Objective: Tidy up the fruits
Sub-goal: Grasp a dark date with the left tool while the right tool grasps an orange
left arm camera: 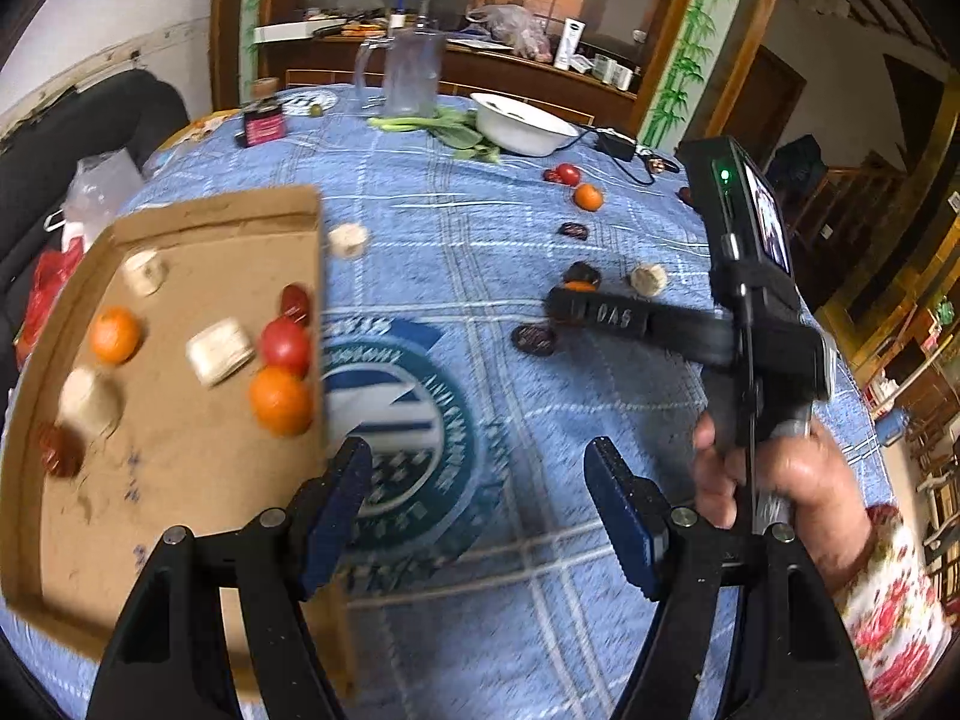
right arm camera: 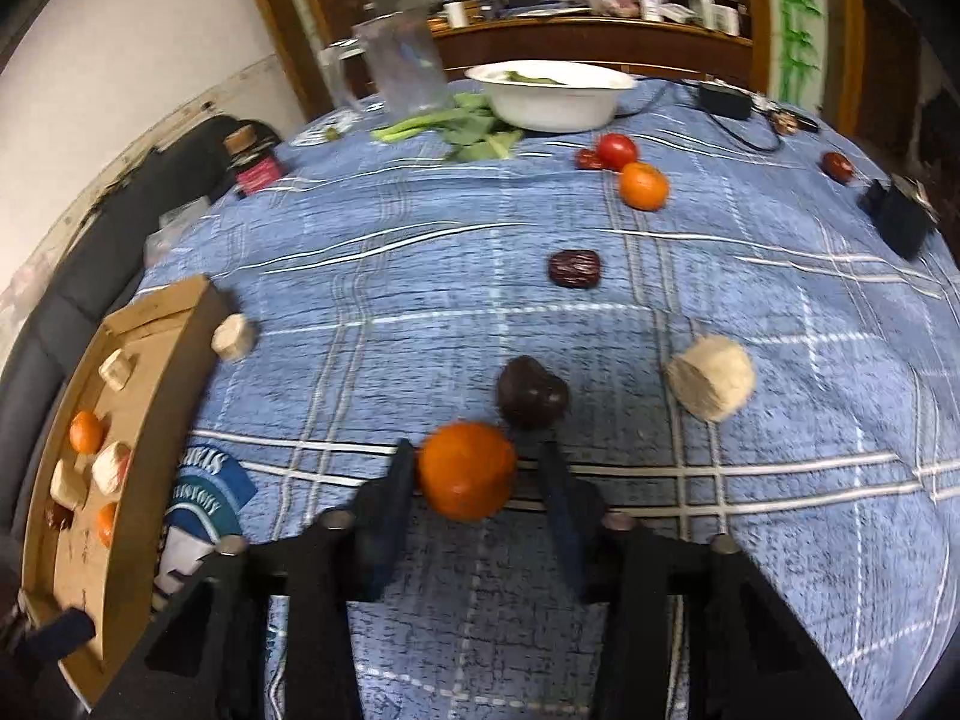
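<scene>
A shallow cardboard tray lies at the left of the blue tablecloth and holds oranges, a tomato, pale chunks and dark dates; it also shows in the right wrist view. My left gripper is open and empty, just right of the tray. My right gripper has its fingers around an orange on the cloth, with small gaps at both sides. A dark fruit and a pale chunk lie just beyond it.
More loose fruit lies farther back: a date, an orange, a tomato and a pale chunk by the tray. A white bowl, greens, a clear jug and a black charger stand at the far edge.
</scene>
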{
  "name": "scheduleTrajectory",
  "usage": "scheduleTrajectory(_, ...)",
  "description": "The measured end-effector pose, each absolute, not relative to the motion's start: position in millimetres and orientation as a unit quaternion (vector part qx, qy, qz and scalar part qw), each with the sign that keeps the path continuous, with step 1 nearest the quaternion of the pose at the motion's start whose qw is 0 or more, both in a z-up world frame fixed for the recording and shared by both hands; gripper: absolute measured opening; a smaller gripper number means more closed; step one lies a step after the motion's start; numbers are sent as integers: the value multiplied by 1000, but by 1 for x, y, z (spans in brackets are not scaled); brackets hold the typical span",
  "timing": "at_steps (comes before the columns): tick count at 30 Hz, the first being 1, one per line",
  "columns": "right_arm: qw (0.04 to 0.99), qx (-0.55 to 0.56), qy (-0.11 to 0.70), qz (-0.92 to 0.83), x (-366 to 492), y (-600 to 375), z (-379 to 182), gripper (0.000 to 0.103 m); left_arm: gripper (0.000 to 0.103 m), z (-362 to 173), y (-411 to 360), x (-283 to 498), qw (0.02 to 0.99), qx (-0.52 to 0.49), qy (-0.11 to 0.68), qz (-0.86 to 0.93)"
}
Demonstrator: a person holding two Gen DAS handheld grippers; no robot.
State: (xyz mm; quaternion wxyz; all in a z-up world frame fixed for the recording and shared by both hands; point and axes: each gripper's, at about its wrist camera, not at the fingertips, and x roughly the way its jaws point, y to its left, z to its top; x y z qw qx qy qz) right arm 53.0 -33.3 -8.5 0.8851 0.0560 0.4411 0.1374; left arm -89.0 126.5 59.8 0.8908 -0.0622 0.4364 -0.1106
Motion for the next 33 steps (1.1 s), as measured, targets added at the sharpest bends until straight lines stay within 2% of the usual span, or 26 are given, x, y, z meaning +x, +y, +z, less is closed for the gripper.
scheduleTrajectory(3,892,55,430,131,48,-41,-8,34,72,57,114,-76,889,-55,440,-114)
scheduleTrajectory(13,889,159,412,117,46,-98,-9,34,71,32,64,-21,890,-12,435,-139)
scheduleTrajectory(14,887,162,416,118,47,-99,-10,34,66,29,62,-15,890,-11,436,-137)
scheduleTrajectory(15,885,162,419,119,48,-98,-11,34,56,26,61,-9,888,-9,440,-134)
scheduleTrajectory(17,885,161,420,121,49,-98,-10,34,46,18,62,-2,884,-12,448,-135)
scheduleTrajectory(22,893,146,411,113,48,-96,-6,34,43,11,57,-5,890,10,434,-136)
scheduleTrajectory(23,892,147,411,113,47,-96,-7,34,38,11,56,-6,891,11,432,-141)
scheduleTrajectory(24,892,148,412,114,47,-96,-7,34,25,11,56,-6,891,9,430,-144)
scheduleTrajectory(33,890,156,416,102,48,-99,-11,34,25,10,78,-3,885,-68,427,-171)
